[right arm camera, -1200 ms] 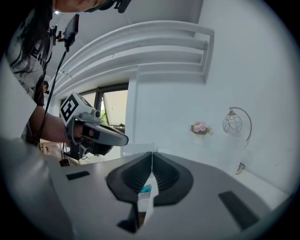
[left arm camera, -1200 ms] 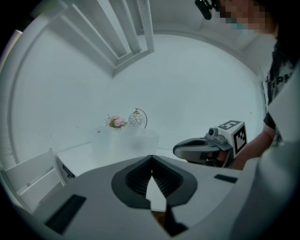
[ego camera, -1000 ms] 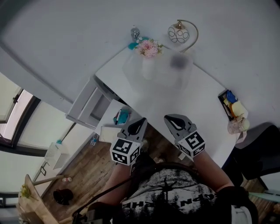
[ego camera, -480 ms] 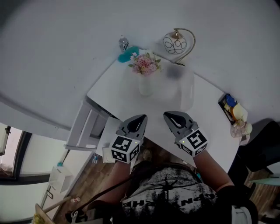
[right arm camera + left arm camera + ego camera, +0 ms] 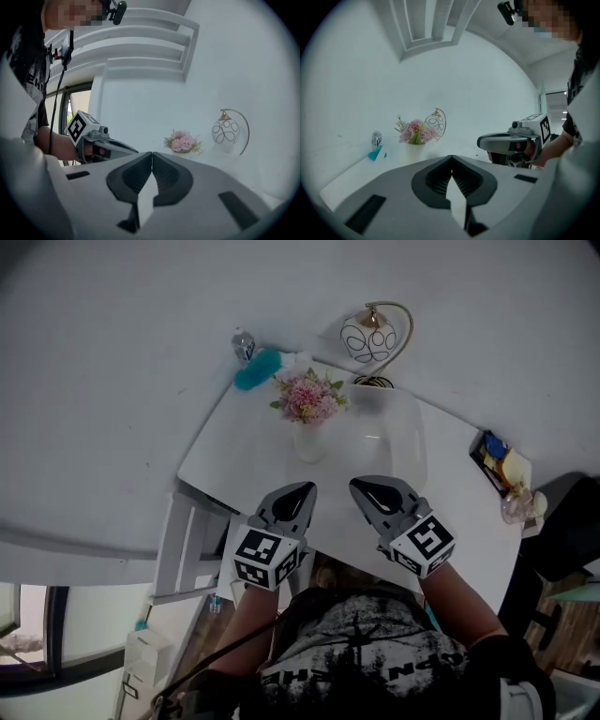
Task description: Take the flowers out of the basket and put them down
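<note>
We have the flowers [image 5: 307, 397], a pink bunch with some green sprigs, standing upright in the white vase [image 5: 307, 442]. That vase is our marker for everything else. It sits on the white worktop [image 5: 450, 484] towards the far side, close to the wall.

Behind the vase and a little to its right stands a globe lamp [image 5: 367, 337] on a curved gold arm. It is near the vase but does not touch it. Behind the vase to its left a teal object [image 5: 256, 369] lies on the worktop. A small bottle [image 5: 244, 343] stands just beyond that, at the corner. Far to the right of the vase, at the edge of the worktop, is a tray [image 5: 502, 465] of small things too tiny to tell apart.

Both claws hang on our side of the vase, well apart from it and over the near edge of the worktop. The left claw [image 5: 292, 498] is to the near left of the vase. Its own view shows the jaws clenched tip to tip with nothing between them. The right claw [image 5: 367, 491] is to the near right of the vase, and its jaws are likewise pressed together and empty. The two claws sit side by side with a gap between them, and both point towards the vase. Neither claw touches the flowers or the vase.
</note>
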Demonstrator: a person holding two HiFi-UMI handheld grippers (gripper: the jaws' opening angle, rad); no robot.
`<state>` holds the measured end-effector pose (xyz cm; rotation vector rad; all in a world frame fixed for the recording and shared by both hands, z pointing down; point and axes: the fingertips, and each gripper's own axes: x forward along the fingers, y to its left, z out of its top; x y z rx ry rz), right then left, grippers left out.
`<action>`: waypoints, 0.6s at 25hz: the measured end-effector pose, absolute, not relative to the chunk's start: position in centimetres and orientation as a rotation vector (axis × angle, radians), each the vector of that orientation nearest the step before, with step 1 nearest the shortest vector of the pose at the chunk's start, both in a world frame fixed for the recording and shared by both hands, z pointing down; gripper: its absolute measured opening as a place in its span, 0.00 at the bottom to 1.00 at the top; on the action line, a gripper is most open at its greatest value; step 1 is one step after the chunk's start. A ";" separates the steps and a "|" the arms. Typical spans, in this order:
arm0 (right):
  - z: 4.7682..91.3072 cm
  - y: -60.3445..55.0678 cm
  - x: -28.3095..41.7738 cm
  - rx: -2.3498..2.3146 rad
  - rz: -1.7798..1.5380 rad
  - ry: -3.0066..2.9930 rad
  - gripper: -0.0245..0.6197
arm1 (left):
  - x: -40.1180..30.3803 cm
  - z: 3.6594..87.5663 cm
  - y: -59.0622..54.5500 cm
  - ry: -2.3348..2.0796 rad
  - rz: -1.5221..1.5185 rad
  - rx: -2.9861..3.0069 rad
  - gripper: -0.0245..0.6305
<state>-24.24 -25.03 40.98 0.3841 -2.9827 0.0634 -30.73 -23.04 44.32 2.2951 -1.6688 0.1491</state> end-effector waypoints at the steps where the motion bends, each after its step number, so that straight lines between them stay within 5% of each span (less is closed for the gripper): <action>1: 40.6 -25.3 -24.5 0.382 0.073 -2.982 0.06 | -30.8 44.2 -23.3 -1.654 0.155 2.305 0.06; 15: 36.2 -30.0 -28.0 0.279 0.027 -2.934 0.06 | -32.0 42.9 -25.2 -1.548 0.128 2.355 0.06</action>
